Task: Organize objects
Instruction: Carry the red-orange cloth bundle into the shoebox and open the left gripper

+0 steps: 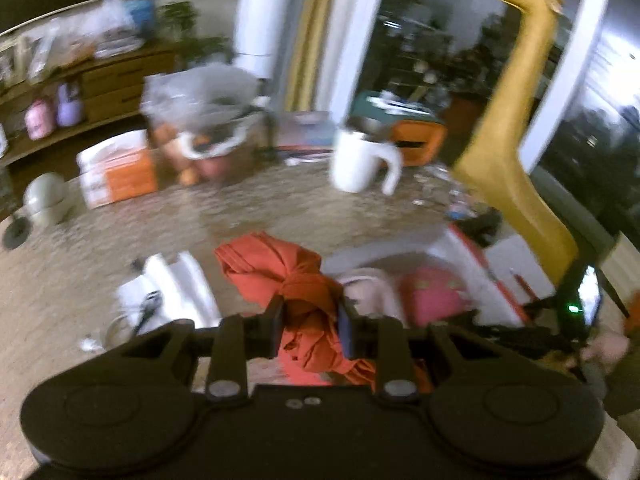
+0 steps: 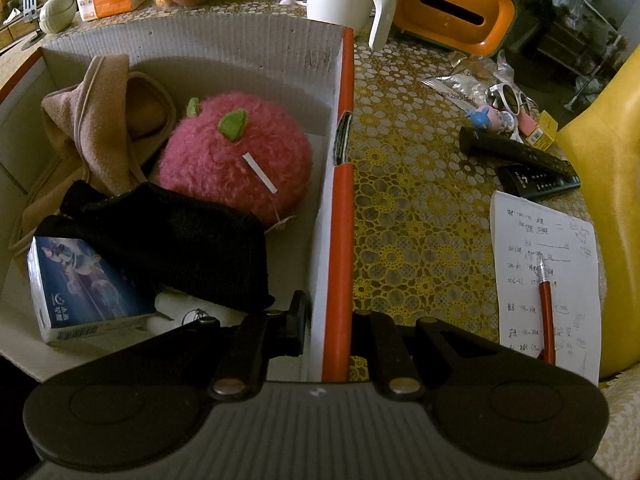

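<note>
Left gripper (image 1: 310, 320) is clamped on a bunched orange cloth (image 1: 280, 268), hanging over the table with the box (image 1: 472, 256) off at 2 o'clock; right gripper (image 2: 326, 320) is pinched tight on the box wall (image 2: 338, 208), steadying it. Risk imo: loose cloth tails could snag the box rim or drape outside it; the box is already crowded with the pink plush (image 2: 236, 156) and black knit (image 2: 192, 240), so the cloth may not settle.

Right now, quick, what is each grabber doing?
Left gripper: closed on the bunched orange cloth, holding it.
Right gripper: closed, pinching the orange-edged wall of the cardboard box.
</note>
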{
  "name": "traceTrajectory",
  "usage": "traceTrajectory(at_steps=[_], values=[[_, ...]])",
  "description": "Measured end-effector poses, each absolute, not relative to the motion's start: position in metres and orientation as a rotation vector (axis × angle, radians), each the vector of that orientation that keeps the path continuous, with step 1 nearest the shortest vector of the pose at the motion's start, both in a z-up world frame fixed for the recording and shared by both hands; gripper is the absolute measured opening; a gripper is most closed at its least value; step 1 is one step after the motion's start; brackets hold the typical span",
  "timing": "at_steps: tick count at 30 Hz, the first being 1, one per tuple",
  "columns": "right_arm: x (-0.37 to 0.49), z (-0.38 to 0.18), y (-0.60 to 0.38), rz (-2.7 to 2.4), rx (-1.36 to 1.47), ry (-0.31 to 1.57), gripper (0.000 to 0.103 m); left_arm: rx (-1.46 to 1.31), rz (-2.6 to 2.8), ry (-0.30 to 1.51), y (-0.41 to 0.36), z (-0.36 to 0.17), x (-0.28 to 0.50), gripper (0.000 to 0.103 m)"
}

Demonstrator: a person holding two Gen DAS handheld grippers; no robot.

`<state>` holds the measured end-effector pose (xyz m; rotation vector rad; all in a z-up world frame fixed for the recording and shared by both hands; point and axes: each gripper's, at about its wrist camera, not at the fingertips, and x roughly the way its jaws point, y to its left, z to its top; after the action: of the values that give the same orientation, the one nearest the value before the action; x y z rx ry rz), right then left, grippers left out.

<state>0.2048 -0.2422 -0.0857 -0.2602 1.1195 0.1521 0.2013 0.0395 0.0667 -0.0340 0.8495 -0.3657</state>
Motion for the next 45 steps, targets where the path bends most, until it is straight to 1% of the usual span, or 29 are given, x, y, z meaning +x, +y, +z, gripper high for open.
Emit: traceTrajectory(at_steps=[11, 21, 34, 40, 42, 45], values=[[0.204, -0.084, -0.241, 0.158, -0.273, 1.114, 0.012, 0.049, -0.543, 0.895, -0.062, 0.036, 0.205, 0.025], [0.206, -0.085, -0.241, 0.165, -0.269, 1.109, 0.012, 0.154, -0.53, 0.905, -0.115, 0.008, 0.224, 0.025], [0.207, -0.086, -0.242, 0.169, -0.258, 1.109, 0.012, 0.275, -0.519, 1.021, -0.139, -0.046, 0.239, 0.027], [0.209, -0.087, -0.243, 0.166, -0.259, 1.109, 0.012, 0.286, -0.519, 1.035, -0.14, -0.052, 0.24, 0.029], [0.208, -0.087, -0.243, 0.164, -0.261, 1.11, 0.012, 0.281, -0.519, 1.037, -0.139, -0.051, 0.24, 0.032], [0.208, -0.088, -0.243, 0.162, -0.259, 1.112, 0.012, 0.269, -0.514, 1.035, -0.137, -0.051, 0.239, 0.033]])
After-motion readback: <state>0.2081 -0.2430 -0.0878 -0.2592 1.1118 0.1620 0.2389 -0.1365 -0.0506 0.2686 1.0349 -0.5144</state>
